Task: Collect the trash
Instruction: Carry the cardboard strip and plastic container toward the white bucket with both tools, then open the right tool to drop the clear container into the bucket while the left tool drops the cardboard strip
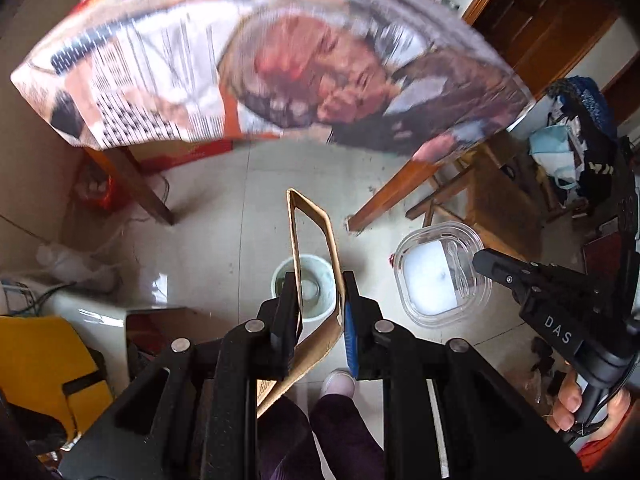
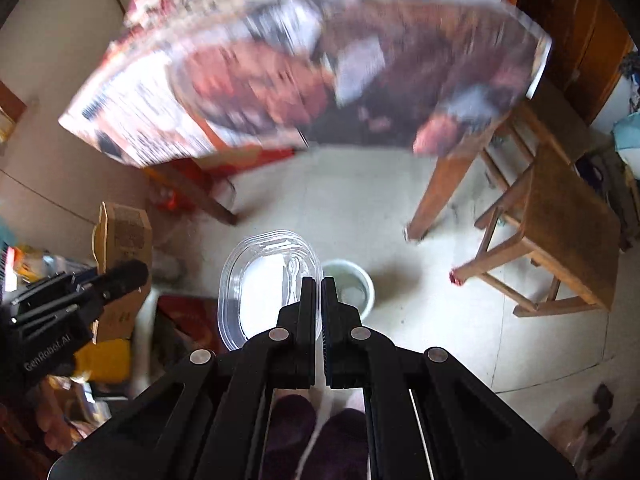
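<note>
Item one, left: my left gripper (image 1: 318, 300), fingers pinching a flattened brown cardboard sleeve (image 1: 314, 240) — the piece stands up between the pads, directly over the small white bin (image 1: 306, 292) on the tiled floor (image 1: 224, 208).

Item two, centre: the bin itself, round, pale, a little water or a disc showing at the bottom; it sits near the foot of the surface (image 1: 260, 64), which is draped in a printed cloth.

Item three, right: my right gripper (image 2: 316, 300), fingers pressed together on the rim of a clear plastic food container (image 2: 256, 280) with a small spoon inside, held just beside the bin.

Handling note, as I judge it: the sleeve is taller than the bin's mouth is wide, so I would bring it in end-on and centred before letting go; the container looks wider than the bin, so it should go second, tilted, or it will perch on the rim.

View notes: the left camera alone shows the hand (image 1: 576, 404) gripping the right tool's handle, and the cardboard's hollow profile. The right camera alone shows the wooden stool (image 2: 560, 224) clearly, the yellow object (image 2: 108, 360) beside a printed carton (image 2: 128, 236) — and that its own fingers leave almost no gap.
</note>
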